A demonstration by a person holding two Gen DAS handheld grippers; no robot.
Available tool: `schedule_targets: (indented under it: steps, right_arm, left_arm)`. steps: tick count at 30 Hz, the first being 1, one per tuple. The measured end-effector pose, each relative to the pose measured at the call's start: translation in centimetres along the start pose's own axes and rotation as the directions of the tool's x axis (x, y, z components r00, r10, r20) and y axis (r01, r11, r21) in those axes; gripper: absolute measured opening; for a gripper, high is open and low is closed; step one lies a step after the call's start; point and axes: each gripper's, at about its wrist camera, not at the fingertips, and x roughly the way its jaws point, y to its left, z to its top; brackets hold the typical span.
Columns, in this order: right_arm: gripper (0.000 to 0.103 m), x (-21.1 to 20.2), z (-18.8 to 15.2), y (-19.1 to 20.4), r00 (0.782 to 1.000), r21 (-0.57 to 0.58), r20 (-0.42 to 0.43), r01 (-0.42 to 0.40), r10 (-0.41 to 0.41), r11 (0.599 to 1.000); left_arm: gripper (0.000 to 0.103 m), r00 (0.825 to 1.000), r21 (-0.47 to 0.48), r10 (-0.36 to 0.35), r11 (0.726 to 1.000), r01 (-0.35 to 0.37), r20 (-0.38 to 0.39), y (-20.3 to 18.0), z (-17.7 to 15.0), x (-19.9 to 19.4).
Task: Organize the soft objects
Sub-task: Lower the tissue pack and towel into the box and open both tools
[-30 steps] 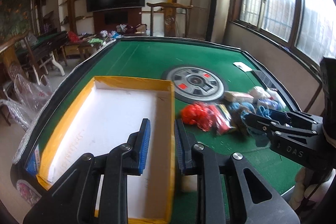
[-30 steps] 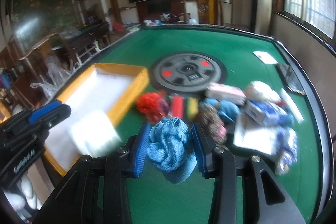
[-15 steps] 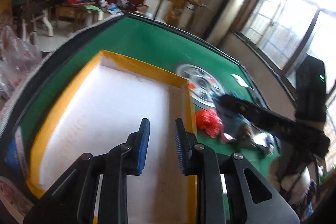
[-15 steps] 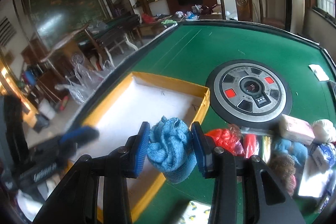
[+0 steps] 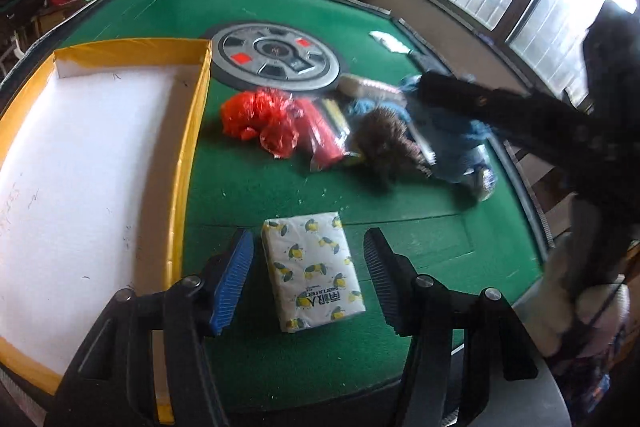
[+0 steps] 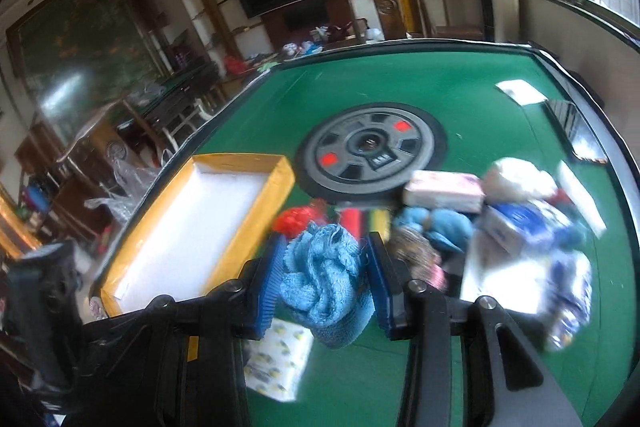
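Note:
A white tissue pack (image 5: 312, 275) printed with lemons lies flat on the green table (image 5: 256, 195), just right of the yellow-rimmed white box (image 5: 88, 163). My left gripper (image 5: 308, 243) hangs over the pack. Its jaws are opening, with the pack between them and a gap on each side. My right gripper (image 6: 325, 247) is shut on a blue knitted cloth (image 6: 324, 279) held above the table, near the box's (image 6: 192, 223) right wall. The tissue pack (image 6: 278, 363) shows below it.
A pile lies right of the box: a red plastic bag (image 5: 256, 119), a red packet (image 5: 324, 135), a brown fluffy item (image 5: 388, 143), blue items (image 5: 452, 131). A round grey panel (image 5: 276, 55) sits mid-table. The right gripper's black body (image 5: 520, 115) crosses over the pile.
My left gripper swung right from above the box and sank over the tissue pack, its jaws spreading wide. The right gripper kept the blue cloth and shifted back towards the pile.

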Motion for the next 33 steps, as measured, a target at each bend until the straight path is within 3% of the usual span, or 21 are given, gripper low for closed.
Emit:
schedule_targets:
  steps: [7,8,10,13,15,19,22,26,29,33]
  right_arm:
    - [0.036,-1.1,-0.8,-1.3,1.000,0.006,0.009,-0.030,0.029,1.000]
    - [0.036,-1.2,-1.0,-1.3,0.999,0.002,0.007,-0.031,0.031,1.000]
    - [0.036,-1.2,-1.3,-1.2,0.999,-0.009,0.001,-0.034,0.034,0.999]
    - [0.036,-1.1,-1.3,-1.0,0.999,-0.028,-0.012,-0.033,0.032,0.999]
    - [0.036,-0.7,-0.8,-0.4,0.999,-0.045,-0.017,-0.036,0.035,0.998]
    - [0.036,1.2,1.0,1.9,0.995,-0.069,-0.034,-0.099,0.096,0.993]
    - [0.036,3.6,3.0,4.6,0.985,-0.081,-0.056,-0.165,0.161,0.983]
    - [0.036,8.4,5.5,7.8,0.966,-0.051,-0.114,-0.239,0.232,0.970]
    - [0.036,12.5,6.6,9.7,0.963,-0.036,-0.163,-0.221,0.213,0.975]
    - [0.036,16.8,6.8,11.0,0.968,-0.061,-0.215,-0.143,0.127,0.988]
  left_arm:
    - [0.057,0.993,0.091,0.102,0.991,-0.096,-0.058,-1.8,-1.4,4.2]
    - [0.050,0.995,0.102,0.096,0.990,-0.093,-0.035,-1.9,-1.3,4.0]
    - [0.050,0.999,0.052,-0.001,0.999,0.003,-0.051,-1.2,-1.1,3.5]
    - [0.049,0.999,-0.002,-0.053,0.999,0.053,-0.008,0.6,0.1,1.3]
    - [0.049,0.994,-0.050,-0.096,0.994,0.098,0.046,2.7,1.4,-1.2]
    - [0.050,0.991,-0.108,-0.014,0.994,0.029,0.136,7.8,4.5,-4.5]
    - [0.050,0.989,-0.154,0.011,0.988,0.012,0.149,12.0,6.7,-4.5]
    - [0.050,0.991,-0.257,-0.031,0.964,0.065,0.133,17.3,9.2,-1.7]
    - [0.050,0.990,-0.342,-0.060,0.934,0.102,0.130,20.3,10.4,0.4]
    - [0.054,0.991,-0.429,-0.048,0.898,0.098,0.124,22.6,10.5,2.4]
